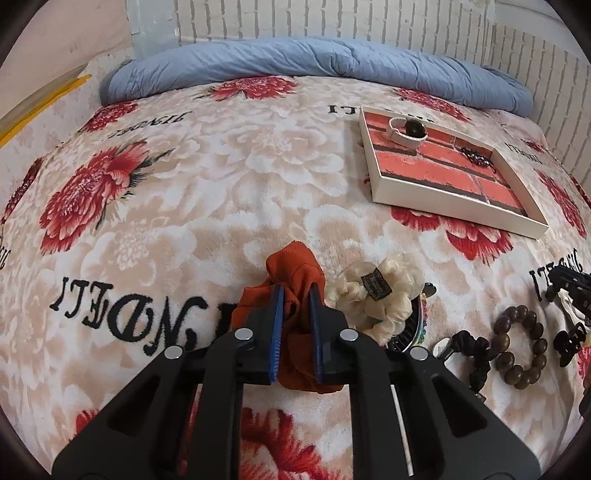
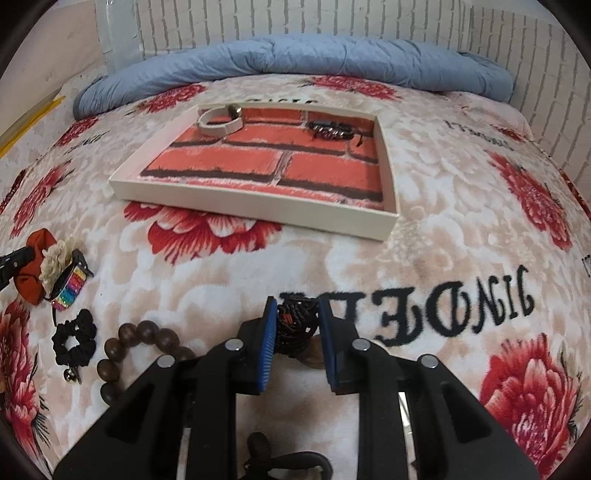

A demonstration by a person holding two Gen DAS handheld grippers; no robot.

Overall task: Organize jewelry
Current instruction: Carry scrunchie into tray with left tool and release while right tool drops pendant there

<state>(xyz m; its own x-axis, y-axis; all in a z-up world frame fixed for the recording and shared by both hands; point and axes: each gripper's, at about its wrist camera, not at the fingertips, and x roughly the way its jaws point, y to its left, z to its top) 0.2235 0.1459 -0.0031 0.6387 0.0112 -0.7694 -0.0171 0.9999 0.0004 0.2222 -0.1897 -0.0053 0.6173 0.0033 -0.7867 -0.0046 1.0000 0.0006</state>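
The left gripper (image 1: 296, 291) was seen clamped on an orange scrunchie (image 1: 295, 266), its blue pads (image 1: 277, 325) pressed into the bunched fabric. The right gripper (image 2: 297, 306) straddled a dark braided cord (image 2: 295, 325); the jaws were close against it, but whether it was truly gripped cannot be told.

Beside the orange scrunchie a cream scrunchie (image 1: 376, 291) was lying, bearing a small dark tag (image 1: 376, 284) whose writing could not be read. Just right of it a rainbow-striped band (image 2: 68, 290) was seen, then one black scrunchie (image 2: 74, 341) and one bracelet of brown wooden beads (image 1: 521, 349), all close together on the near part of the blanket (image 1: 207, 173).

The blanket was printed with red flowers and black lettering, shown upside down and readable as "JINDELI" in the right wrist view.

Farther off, one shallow cream tray (image 2: 258, 208) with a red brick-pattern lining was resting on the blanket. Two items were held in its far part: a pale strap watch (image 2: 221, 122) at the left and a dark chain bracelet (image 2: 330, 130) at the right, well apart.

Beyond the tray a blue quilt (image 2: 295, 55) was bunched along a white brick-pattern wall (image 2: 295, 18).
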